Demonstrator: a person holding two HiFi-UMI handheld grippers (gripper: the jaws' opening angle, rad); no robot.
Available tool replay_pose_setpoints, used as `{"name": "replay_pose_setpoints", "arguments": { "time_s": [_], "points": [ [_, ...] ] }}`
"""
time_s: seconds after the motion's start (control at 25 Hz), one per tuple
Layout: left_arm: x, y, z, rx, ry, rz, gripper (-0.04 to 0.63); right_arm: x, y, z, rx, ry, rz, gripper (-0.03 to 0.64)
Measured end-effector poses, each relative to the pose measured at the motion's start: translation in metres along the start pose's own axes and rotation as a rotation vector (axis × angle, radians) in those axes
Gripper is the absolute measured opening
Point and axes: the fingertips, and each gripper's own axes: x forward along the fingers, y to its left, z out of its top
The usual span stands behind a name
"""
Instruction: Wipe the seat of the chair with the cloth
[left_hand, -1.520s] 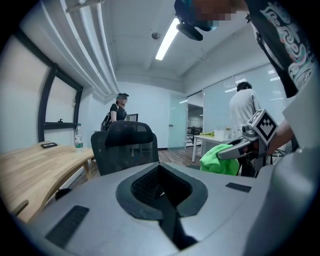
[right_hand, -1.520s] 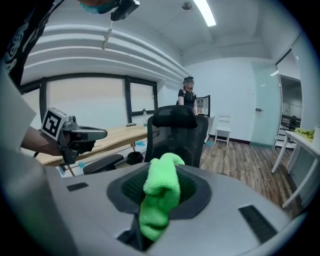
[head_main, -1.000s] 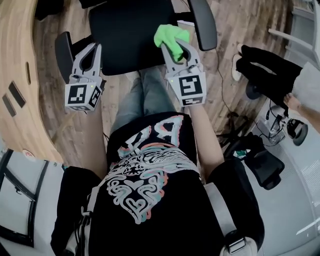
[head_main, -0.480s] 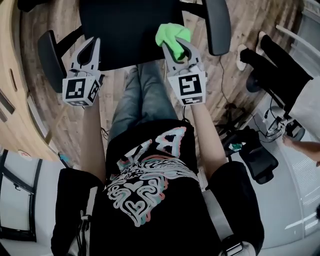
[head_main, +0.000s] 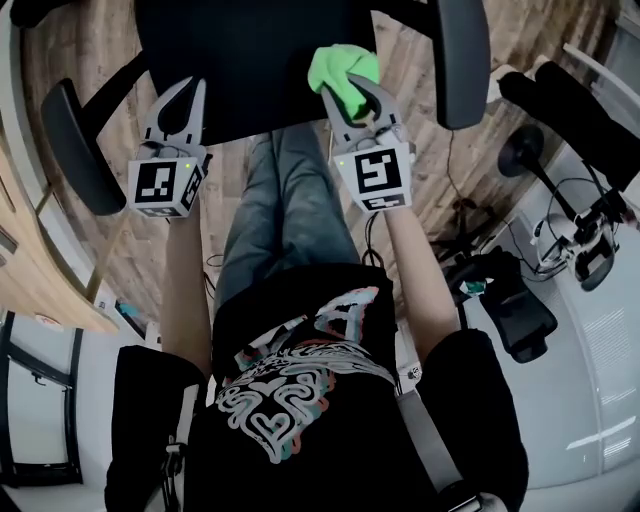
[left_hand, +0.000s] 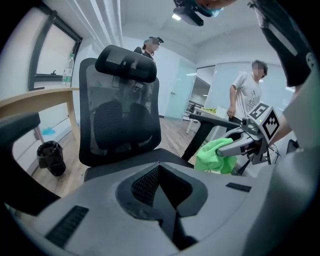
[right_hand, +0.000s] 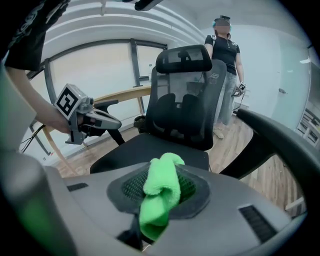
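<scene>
Cloth (head_main: 343, 72) still in right gripper (head_main: 349, 89), near seat (head_main: 250, 70)

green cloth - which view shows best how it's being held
The right gripper view: the green cloth fills the middle, bunched and pinched between the jaws. The head view shows only its top, poking out past the right gripper; the left gripper view shows it small and side-on.

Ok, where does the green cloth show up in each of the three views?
Head view: cloth top centre, in the right gripper fingers.
Left gripper view: cloth right of centre, held by the right gripper.
Right gripper view: cloth bottom centre, pinched between its own fingers.
Shared landmark: the black chair seat, visible in all three.
</scene>
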Motion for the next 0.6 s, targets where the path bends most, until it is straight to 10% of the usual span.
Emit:
{"name": "replay_pose_setpoints", "arguments": {
  "time_s": [0.6],
  "points": [
    [0.039, 0.002, -0.066, -0.037, 0.081, -0.016, 0.002, 0.055, 0.001, -0.071, -0.052, 0.093, 0.066, 0.089]
  ]
}}
